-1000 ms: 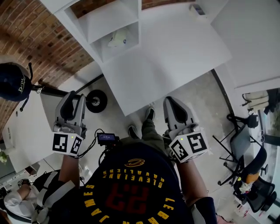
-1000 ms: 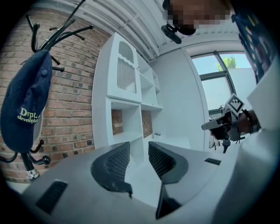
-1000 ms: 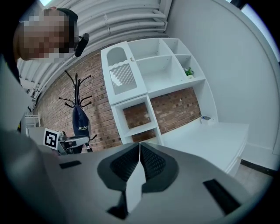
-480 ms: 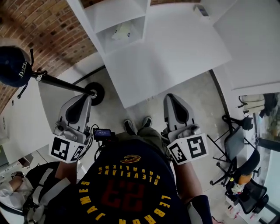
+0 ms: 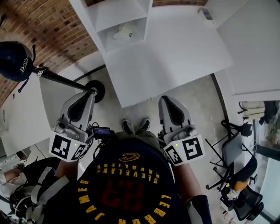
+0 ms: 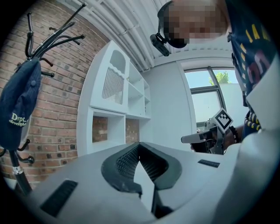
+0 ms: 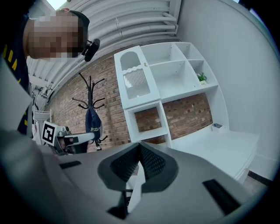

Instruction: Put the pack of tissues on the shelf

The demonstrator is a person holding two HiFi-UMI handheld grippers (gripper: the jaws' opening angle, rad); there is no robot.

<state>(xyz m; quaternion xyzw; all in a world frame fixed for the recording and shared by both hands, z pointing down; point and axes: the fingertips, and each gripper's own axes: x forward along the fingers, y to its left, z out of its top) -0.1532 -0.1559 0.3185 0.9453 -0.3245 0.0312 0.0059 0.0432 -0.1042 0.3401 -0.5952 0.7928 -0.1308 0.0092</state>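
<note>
A white pack of tissues lies inside an open compartment of the white shelf unit at the top of the head view. In the right gripper view a small green-and-white thing sits in a compartment on the right of the shelf unit; it may be the same pack. My left gripper is held in front of me, shut and empty, its pads meeting at the tips. The right gripper is beside it, also shut with nothing in it. Both point toward the shelf from well short of it.
A white table stands in front of me, with a small box at its far corner. On the left is a black coat stand with a navy cap on it. Chairs stand at the right.
Both grippers have shifted a little toward the shelf, the left one more. The head view has swung, bringing the coat stand's pole and cap further into the picture.
</note>
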